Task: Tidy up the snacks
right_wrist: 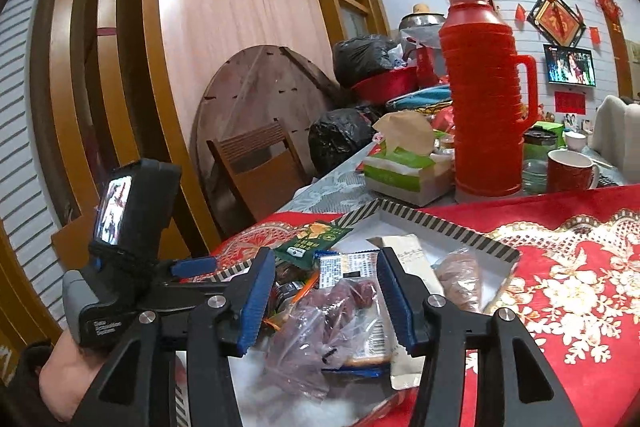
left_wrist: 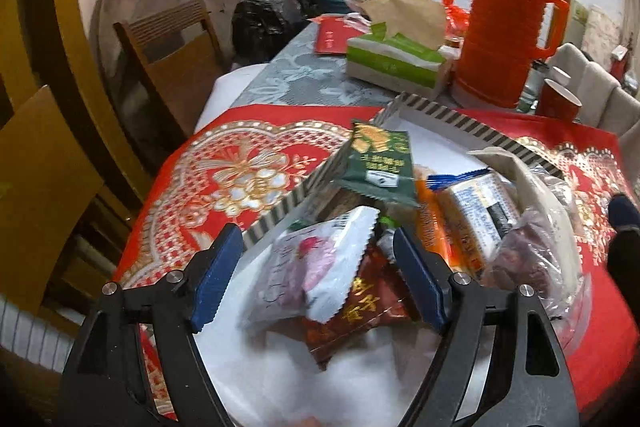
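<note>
Several snack packets lie heaped in a striped-rimmed tray (left_wrist: 436,115) on the red patterned cloth (left_wrist: 224,179) of the table. A green packet (left_wrist: 378,163) leans on the tray's left rim, a white packet (left_wrist: 316,259) and a dark red one (left_wrist: 360,311) sit at its near edge. The left gripper (left_wrist: 316,267) hovers there, jaws wide, pads off both. The right gripper (right_wrist: 324,301) stands open too, a clear plastic bag (right_wrist: 320,327) loose between its pads. A red thermos (right_wrist: 484,91) and tissue box (right_wrist: 404,171) stand beyond the tray's far edge
</note>
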{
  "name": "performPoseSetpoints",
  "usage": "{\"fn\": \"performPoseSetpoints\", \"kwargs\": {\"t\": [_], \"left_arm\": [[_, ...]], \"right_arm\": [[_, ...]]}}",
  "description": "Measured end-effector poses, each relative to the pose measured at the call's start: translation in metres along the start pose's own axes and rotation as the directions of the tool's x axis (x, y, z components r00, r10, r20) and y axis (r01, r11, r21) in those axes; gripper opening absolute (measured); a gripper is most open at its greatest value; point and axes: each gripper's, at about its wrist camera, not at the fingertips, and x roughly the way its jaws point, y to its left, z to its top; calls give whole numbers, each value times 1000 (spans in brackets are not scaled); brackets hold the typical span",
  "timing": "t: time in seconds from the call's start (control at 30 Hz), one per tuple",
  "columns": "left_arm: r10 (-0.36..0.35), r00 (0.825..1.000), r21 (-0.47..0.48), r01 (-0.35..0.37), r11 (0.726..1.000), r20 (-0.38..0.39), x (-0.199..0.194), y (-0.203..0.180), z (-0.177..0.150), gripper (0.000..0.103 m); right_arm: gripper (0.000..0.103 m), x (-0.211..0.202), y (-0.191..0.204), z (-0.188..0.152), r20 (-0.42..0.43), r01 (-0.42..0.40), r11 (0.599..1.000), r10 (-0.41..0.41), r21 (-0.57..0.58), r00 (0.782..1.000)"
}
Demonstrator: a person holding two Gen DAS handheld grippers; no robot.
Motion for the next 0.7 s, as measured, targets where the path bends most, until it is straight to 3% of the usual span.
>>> {"fn": "performPoseSetpoints", "kwargs": {"t": [0.23, 0.37, 0.47, 0.6, 0.7], "left_arm": [[-34, 998, 38, 32, 999, 45, -32, -10, -11, 79], [13, 999, 48, -15, 999, 50, -45, -19, -26, 79], [1, 999, 20, -2, 1000, 32, -49, -17, -32, 79], [78, 996, 16, -79, 997, 34, -54, -20, -35, 79], [87, 996, 17, -87, 996, 21, -55, -22, -37, 79]], "right_arm": [[51, -30, 2, -5, -36, -16, 997, 14, -70, 999], [52, -43, 0, -15, -73, -23, 993, 15, -112, 997], [52, -48, -2, -24, -85, -3, 990, -9, -139, 996], [52, -53, -6, -30, -85, 16, 990, -28, -139, 996], [52, -56, -8, -34, -76, 23, 991, -33, -135, 997]]}}
